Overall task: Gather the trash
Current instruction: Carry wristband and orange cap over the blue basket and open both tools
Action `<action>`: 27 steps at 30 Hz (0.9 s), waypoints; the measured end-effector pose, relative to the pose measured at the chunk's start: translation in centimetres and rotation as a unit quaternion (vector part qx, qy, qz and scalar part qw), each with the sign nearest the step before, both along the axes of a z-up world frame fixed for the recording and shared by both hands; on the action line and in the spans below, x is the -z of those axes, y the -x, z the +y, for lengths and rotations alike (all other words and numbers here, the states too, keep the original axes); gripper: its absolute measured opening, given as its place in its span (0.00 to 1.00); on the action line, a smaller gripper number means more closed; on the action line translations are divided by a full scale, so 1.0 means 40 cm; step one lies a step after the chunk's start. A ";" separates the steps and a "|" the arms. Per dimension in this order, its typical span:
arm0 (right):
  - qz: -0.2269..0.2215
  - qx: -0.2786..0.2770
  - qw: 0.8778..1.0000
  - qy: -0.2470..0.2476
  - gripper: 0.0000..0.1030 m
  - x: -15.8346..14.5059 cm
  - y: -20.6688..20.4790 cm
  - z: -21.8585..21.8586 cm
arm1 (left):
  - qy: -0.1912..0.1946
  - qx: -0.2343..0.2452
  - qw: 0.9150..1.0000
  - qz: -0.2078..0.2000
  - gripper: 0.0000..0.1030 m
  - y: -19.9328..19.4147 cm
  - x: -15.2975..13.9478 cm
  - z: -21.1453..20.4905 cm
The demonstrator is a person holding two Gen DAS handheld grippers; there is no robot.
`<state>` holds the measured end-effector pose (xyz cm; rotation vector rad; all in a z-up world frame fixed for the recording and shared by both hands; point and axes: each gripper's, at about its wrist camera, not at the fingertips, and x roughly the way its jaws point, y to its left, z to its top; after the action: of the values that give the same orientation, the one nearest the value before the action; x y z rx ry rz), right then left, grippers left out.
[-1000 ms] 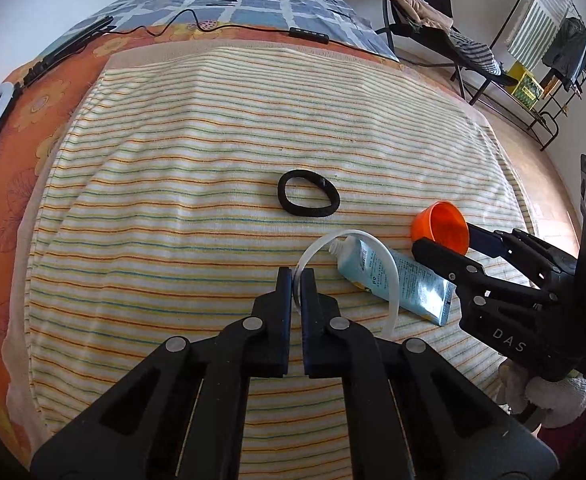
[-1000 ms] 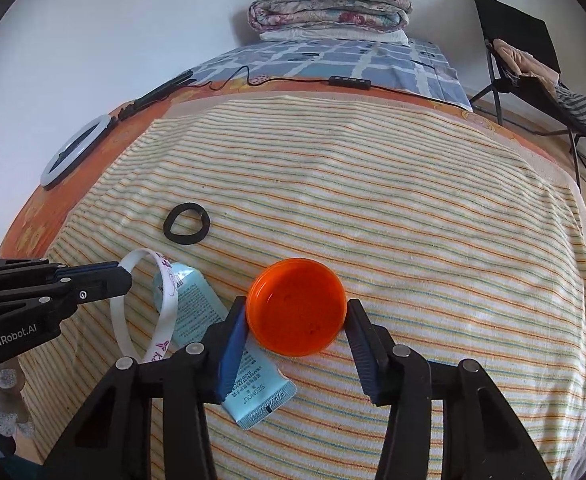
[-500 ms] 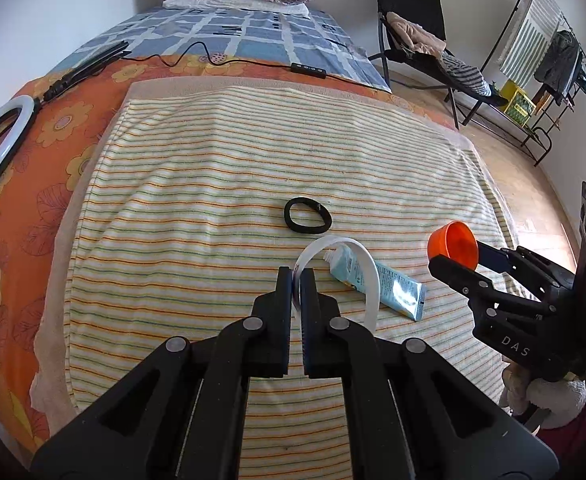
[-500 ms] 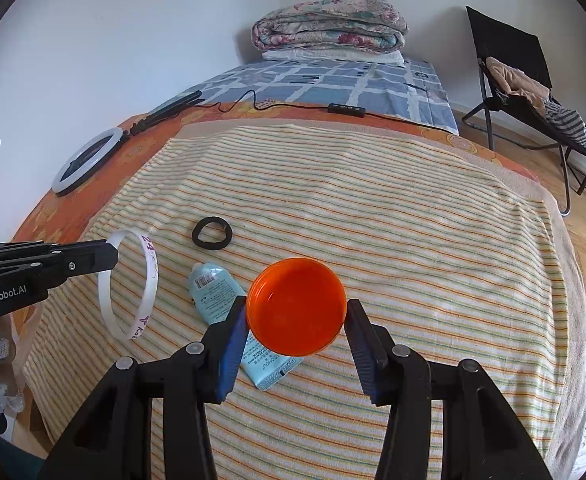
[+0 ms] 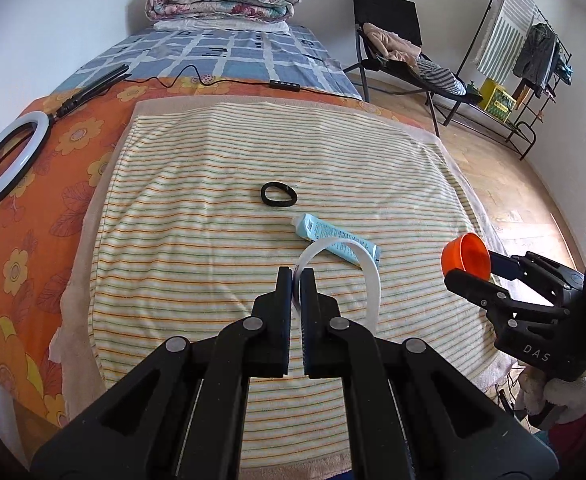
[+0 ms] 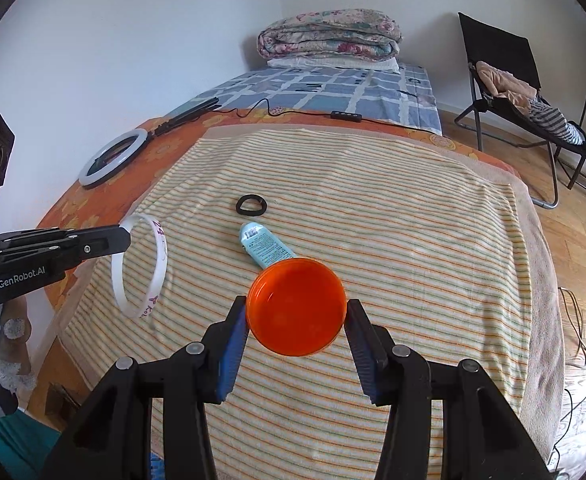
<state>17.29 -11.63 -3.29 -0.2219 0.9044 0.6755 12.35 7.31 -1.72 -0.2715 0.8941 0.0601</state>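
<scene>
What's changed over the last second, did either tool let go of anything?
No. Both tools rose and pulled back from the bed: the left tool carried the white ring up, the right tool the orange cup. The blue tube and black hair tie stayed on the striped towel.

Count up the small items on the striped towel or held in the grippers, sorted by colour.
White: 1, the ring in the left gripper
Orange: 1, the cup in the right gripper
Black: 1, the band
Light blue: 1, the tube
Total: 4
</scene>
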 end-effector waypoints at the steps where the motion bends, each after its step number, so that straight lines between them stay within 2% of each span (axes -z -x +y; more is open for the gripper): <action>1: 0.002 0.000 1.000 0.000 0.48 -0.003 0.016 -0.008 | 0.001 0.003 1.000 0.000 0.02 0.014 -0.002 -0.007; 13: 0.029 -0.013 0.999 -0.003 0.48 0.007 0.208 -0.104 | 0.011 0.038 0.999 0.005 0.02 0.203 0.003 -0.107; 27: 0.057 -0.031 0.998 0.016 0.49 0.076 0.376 -0.159 | 0.001 0.062 0.997 0.043 0.02 0.332 0.105 -0.175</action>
<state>2.25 -18.00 -6.33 -0.2419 1.0212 0.7379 -0.95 0.29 -5.92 -0.2165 0.9942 -0.0443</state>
